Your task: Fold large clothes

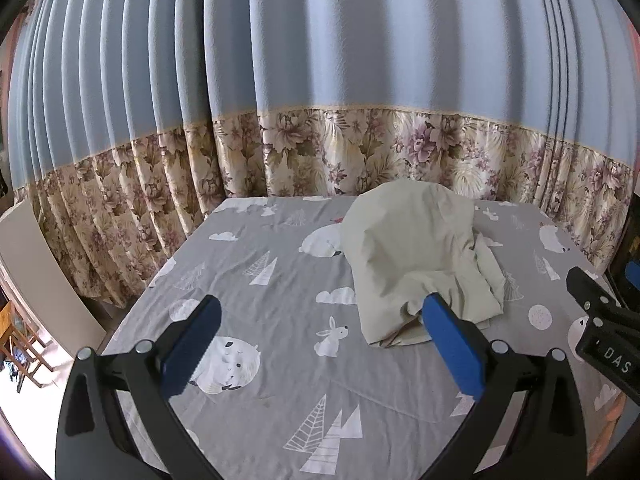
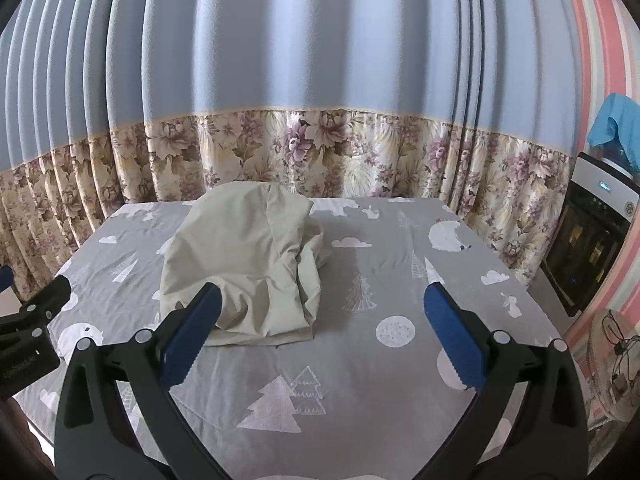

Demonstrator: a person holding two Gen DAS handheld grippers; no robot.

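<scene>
Two hand-held grippers hover with jaws spread wide and nothing between them over a bed (image 1: 280,392) whose grey sheet is printed with bears, rabbits and trees. The left gripper (image 1: 320,320) points toward the middle of the mattress; the right gripper (image 2: 318,318) hangs just beside it, its black frame showing at 3 o'clock in the left wrist view.

The task's thing, a pale cream garment (image 1: 420,264), lies in a rumpled mound toward the far side of the bed, at about 1 o'clock from the left gripper and 11 o'clock from the right (image 2: 244,264). It is neither spread flat nor squared off: the upper part domes up as if air or bunched cloth sat beneath it, loose layers spill out along one side, and a flatter hem edge lies on the sheet nearest the cameras. What kind of garment it is cannot be told.

The heap would fit a piece waiting to be laid out as well as one dropped partway through folding. Either way, any further handling would call for both grippers to reach forward and close on cloth at separate points. A blue and floral curtain (image 1: 360,80) backs the bed.
</scene>
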